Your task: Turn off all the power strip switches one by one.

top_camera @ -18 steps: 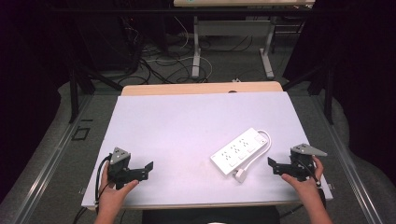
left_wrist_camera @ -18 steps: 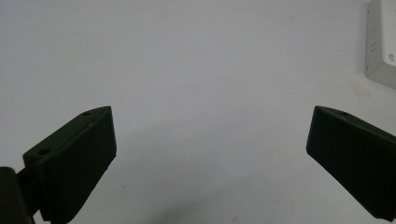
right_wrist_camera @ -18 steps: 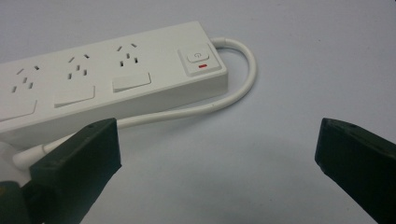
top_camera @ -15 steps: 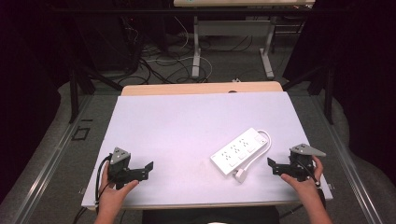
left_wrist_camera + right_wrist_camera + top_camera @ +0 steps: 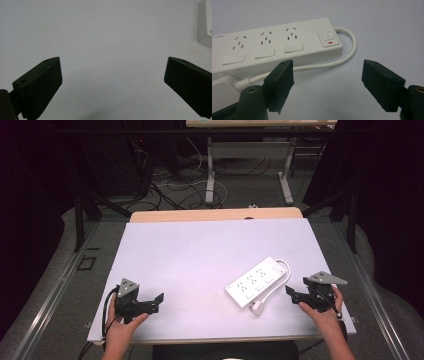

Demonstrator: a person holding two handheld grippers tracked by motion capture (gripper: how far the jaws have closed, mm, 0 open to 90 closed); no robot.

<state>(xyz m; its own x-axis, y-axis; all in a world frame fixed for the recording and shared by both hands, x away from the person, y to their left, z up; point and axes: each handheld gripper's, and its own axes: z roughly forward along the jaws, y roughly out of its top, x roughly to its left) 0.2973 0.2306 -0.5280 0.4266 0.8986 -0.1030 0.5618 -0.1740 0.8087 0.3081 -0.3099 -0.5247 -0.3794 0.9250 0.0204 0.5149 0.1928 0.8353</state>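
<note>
While power strip (image 5: 277, 50) lies near, right gripper (image 5: 327, 82) fingers spread, seemingly empty; left gripper (image 5: 112, 82) likewise.

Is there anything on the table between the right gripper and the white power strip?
Nothing visible. The right gripper sits open just right of the power strip, with bare table between them; the strip's own cord loops on the near side.
</note>
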